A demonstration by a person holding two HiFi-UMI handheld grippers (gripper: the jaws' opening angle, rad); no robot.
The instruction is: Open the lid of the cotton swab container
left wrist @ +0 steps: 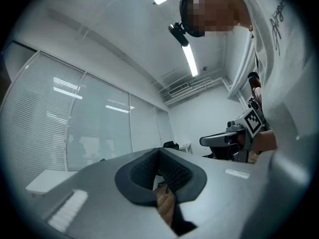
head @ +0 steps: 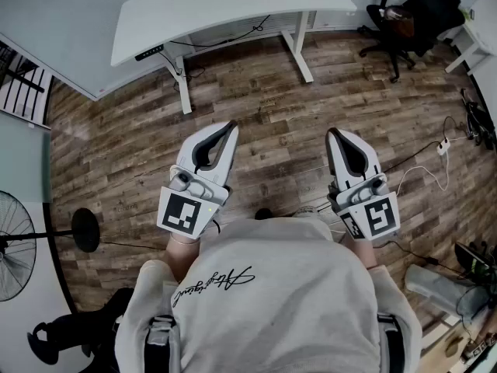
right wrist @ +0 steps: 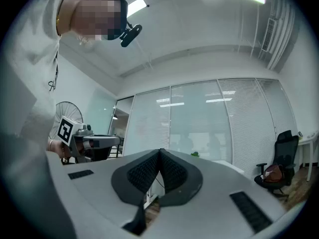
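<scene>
No cotton swab container shows in any view. In the head view my left gripper (head: 231, 127) and my right gripper (head: 332, 134) are held side by side in front of the person's body, above a wooden floor, both pointing forward. Each has its jaws together with nothing between them. The left gripper view shows my left gripper (left wrist: 159, 152) shut, with the right gripper (left wrist: 204, 141) to its right. Seen from its own camera, my right gripper (right wrist: 160, 152) is shut too, and the left gripper (right wrist: 117, 141) appears at its left.
A white desk (head: 233, 10) stands ahead across the wooden floor (head: 264, 107). A black office chair (head: 404, 22) is at the far right, a standing fan (head: 15, 247) at the left. Cables and a power strip (head: 444, 148) lie on the floor at the right.
</scene>
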